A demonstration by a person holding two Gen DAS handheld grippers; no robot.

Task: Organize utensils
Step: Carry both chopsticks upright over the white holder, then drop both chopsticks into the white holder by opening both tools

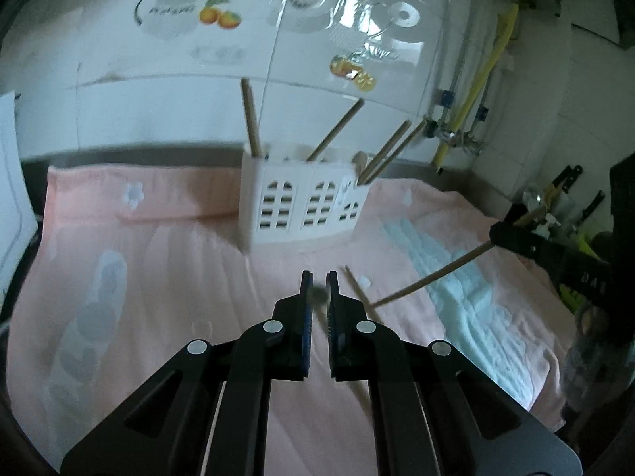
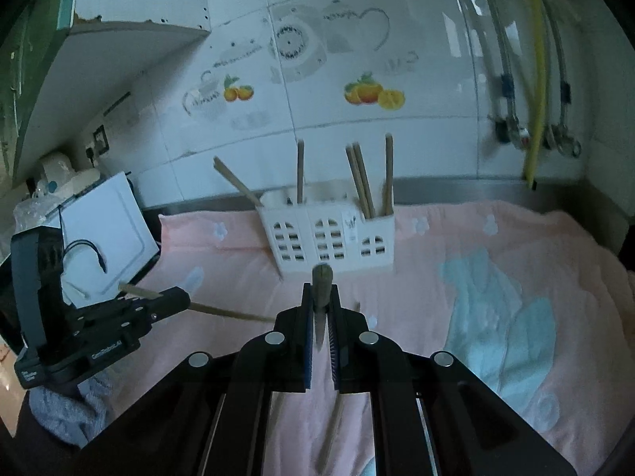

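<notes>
Left tongs (image 1: 319, 275): the jaws are standing closed down to a narrow gap and are clamping one wooden chopstick (image 2: 230, 312). In the right wrist view this stick is projecting from both sides of the pads, so the grip is sitting partway along its length and not at an end. It is hanging clear of the pink towel (image 1: 158, 277) that is covering the surface.

Just right of these tongs, another thin stick (image 1: 359, 289) appears to be lying loose on the towel. Blur is preventing a firmer reading.

Centre: the white utensil holder (image 2: 329, 238) is standing upright on the towel, beyond both tongs and near the tiled wall. Several chopsticks are already leaning in its compartments.

Right tongs (image 2: 320, 289): the jaws are likewise nearly closed and are pinching a second chopstick (image 1: 428, 277) near one end, with the long remainder trailing free.

Handling: each chopstick is looking light, stiff and smooth. Such a narrow rod is likely to pivot or slide between flat pads, so a hold near mid-length is giving better control than an end hold. Breakage risk is appearing low. The holder is probably light, so a stick pushed against its rim may tip it.
</notes>
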